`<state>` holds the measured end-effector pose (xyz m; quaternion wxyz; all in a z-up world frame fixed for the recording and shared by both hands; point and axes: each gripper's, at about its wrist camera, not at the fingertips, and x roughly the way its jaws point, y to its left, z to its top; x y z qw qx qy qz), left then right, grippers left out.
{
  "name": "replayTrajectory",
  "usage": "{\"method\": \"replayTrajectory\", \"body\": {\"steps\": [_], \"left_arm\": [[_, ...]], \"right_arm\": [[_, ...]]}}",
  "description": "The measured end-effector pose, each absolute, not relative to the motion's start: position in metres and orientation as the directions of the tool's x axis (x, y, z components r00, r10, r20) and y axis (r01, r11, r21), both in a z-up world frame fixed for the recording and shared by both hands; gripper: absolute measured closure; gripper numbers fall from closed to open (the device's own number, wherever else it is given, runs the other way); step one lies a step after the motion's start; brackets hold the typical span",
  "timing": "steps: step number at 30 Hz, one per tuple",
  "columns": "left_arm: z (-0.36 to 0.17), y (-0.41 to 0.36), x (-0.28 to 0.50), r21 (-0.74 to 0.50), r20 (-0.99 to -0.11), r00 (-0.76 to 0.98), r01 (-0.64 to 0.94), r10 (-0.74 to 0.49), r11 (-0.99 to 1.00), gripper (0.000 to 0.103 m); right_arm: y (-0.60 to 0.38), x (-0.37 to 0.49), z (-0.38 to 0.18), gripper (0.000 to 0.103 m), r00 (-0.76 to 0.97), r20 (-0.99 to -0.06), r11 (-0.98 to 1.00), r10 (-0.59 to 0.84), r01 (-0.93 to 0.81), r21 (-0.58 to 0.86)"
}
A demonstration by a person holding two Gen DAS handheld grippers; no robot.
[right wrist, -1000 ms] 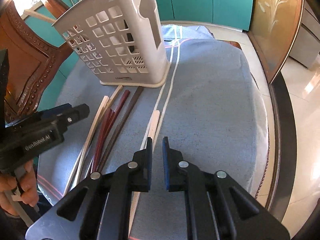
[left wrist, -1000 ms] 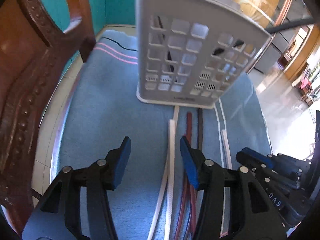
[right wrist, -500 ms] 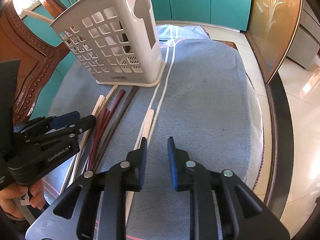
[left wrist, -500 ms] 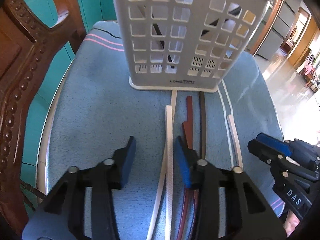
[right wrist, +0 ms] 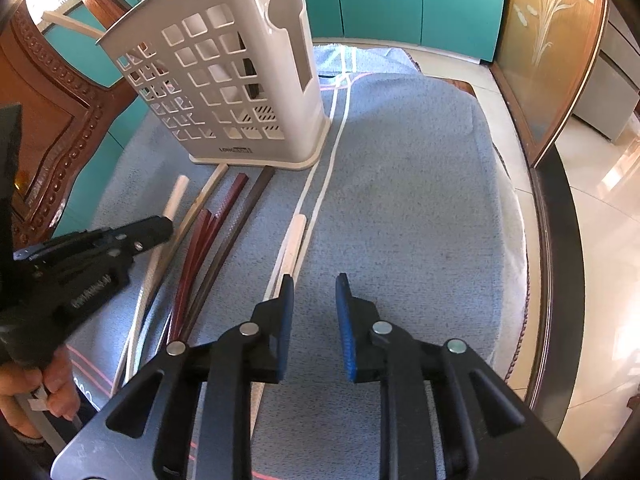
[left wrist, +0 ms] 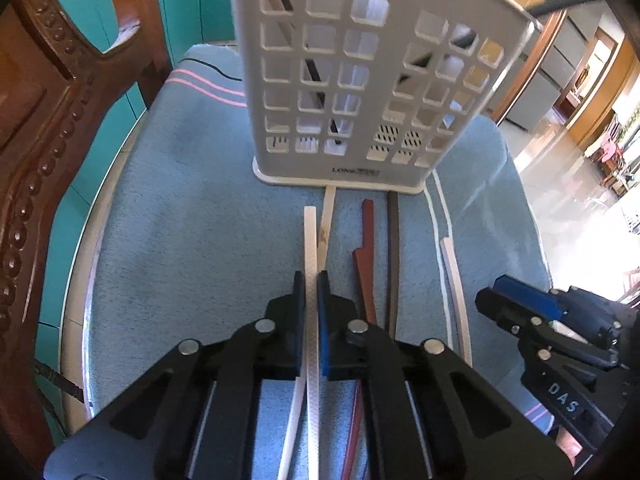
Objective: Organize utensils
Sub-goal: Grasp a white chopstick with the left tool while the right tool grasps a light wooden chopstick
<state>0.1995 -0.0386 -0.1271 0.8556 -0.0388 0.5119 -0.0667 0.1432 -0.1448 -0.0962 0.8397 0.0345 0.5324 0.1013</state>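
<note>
Left wrist view: the left gripper point(left wrist: 311, 280) was spread wide half a second ago; now its fingers are clamped on the white chopstick point(left wrist: 310, 240), which lies flat on the blue towel point(left wrist: 180, 240) pointing at the slotted utensil holder point(left wrist: 360, 80); so the grab looks done and lifting it into the holder is probably next; the tan chopstick point(left wrist: 326, 220), dark red chopsticks point(left wrist: 366, 256) and a brown one point(left wrist: 393, 248) sit just beside it.

Right wrist view: the right gripper point(right wrist: 314, 292) has gone the other way, fingers spread wider than before and holding nothing; the cream chopstick point(right wrist: 294, 240) is just ahead of its left finger, not gripped yet; guessing that's its target.
</note>
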Motion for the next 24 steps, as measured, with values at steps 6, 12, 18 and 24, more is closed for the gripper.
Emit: {"method": "replayTrajectory", "body": {"steps": [6,12,18,24], "left_arm": [[-0.118,-0.015,0.202,-0.187,-0.862,0.473,0.034,-0.181,0.982,0.096],[-0.114,-0.019,0.196,-0.234,-0.856,0.458,0.071,-0.24,0.97,0.096],[-0.121,-0.017,0.198,-0.185,-0.876,0.446,0.044,-0.185,0.982,0.096],[-0.136,-0.017,0.203,-0.115,-0.9,0.42,0.026,-0.116,0.993,0.096]], "right_arm": [[-0.145,0.145,-0.098,0.081,0.41,-0.889,0.978,0.203,-0.129,0.164],[-0.143,0.145,-0.098,0.081,0.41,-0.889,0.978,0.203,-0.134,0.162],[-0.143,0.146,-0.099,0.081,0.412,-0.889,0.979,0.199,-0.133,0.157],[-0.133,0.148,-0.104,0.077,0.42,-0.889,0.98,0.184,-0.146,0.134]]}}
